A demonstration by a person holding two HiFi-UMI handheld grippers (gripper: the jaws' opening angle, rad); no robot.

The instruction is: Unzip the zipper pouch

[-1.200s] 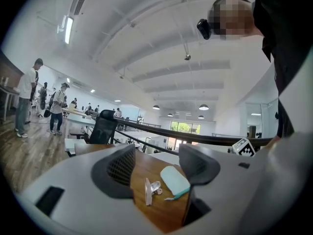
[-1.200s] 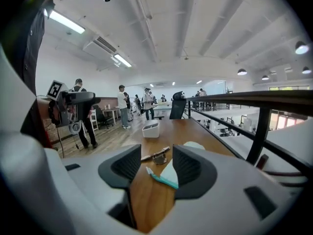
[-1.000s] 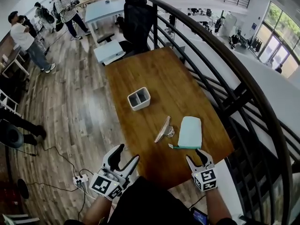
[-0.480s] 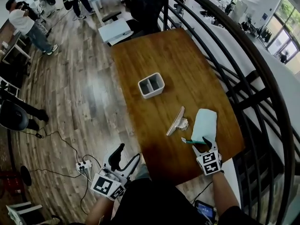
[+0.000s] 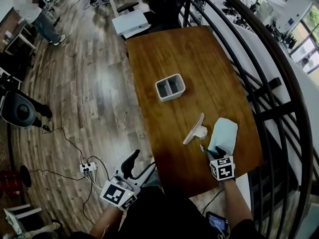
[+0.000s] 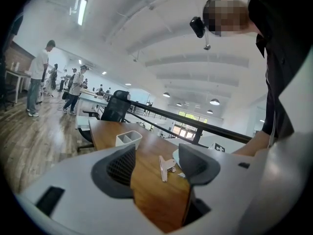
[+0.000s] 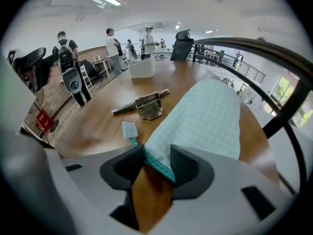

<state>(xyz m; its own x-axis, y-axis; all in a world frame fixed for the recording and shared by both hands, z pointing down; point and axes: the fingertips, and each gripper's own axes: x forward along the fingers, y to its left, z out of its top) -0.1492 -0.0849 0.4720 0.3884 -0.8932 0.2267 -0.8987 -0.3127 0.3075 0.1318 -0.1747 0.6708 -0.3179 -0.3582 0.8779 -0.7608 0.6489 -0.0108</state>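
Wooden surface (image 5: 164, 59) beside a railing. Head view first: the zipper pouch (image 5: 225, 133) lies flat near the right edge, with a metal clip (image 5: 193, 129) just beside it and a white bin (image 5: 170, 87) further up. The right tongs (image 5: 213, 152) sit at the pouch's near end, and the left tongs (image 5: 142, 162) hang off the near-left edge over the floor.

Left gripper view: those tongs are spread wide with nothing between them.

Right gripper view: the jaws have just been closing with the pouch's teal zipper corner between them, but I don't think they're pinching yet.

So it's the anchor-the-pouch step, and the zipper looks shut. My guess for next: finish that clamp, then bring the left tongs in for the pull tab (image 7: 128, 129).
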